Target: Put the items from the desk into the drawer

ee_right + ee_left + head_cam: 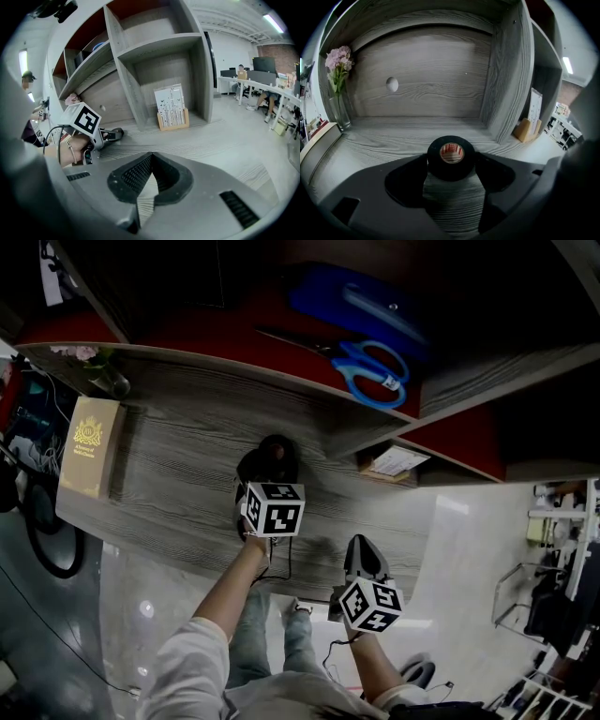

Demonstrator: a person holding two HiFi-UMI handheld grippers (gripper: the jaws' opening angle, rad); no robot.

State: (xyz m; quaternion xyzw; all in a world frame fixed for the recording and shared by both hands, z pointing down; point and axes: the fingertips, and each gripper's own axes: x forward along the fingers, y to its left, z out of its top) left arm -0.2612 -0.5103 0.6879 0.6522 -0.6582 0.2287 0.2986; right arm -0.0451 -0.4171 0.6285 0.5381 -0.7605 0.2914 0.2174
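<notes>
A black tape roll (451,157) with a red-and-white core stands on its edge on the grey wood desk (178,474). It sits right between the tips of my left gripper (451,163), whose jaws are spread wide and are open. In the head view the tape roll (278,450) shows just past the left gripper (266,467), in the middle of the desk. My right gripper (152,155) hangs back near the desk's front edge with its jaws shut and nothing between them. From there the left gripper (105,135) is visible at the left.
A glass vase of pink flowers (337,89) stands at the back left beside a gold-printed box (89,446). A wooden card holder (172,115) sits in the right shelf bay. Blue scissors (370,371) and a blue stapler (366,301) lie in a red-lined compartment.
</notes>
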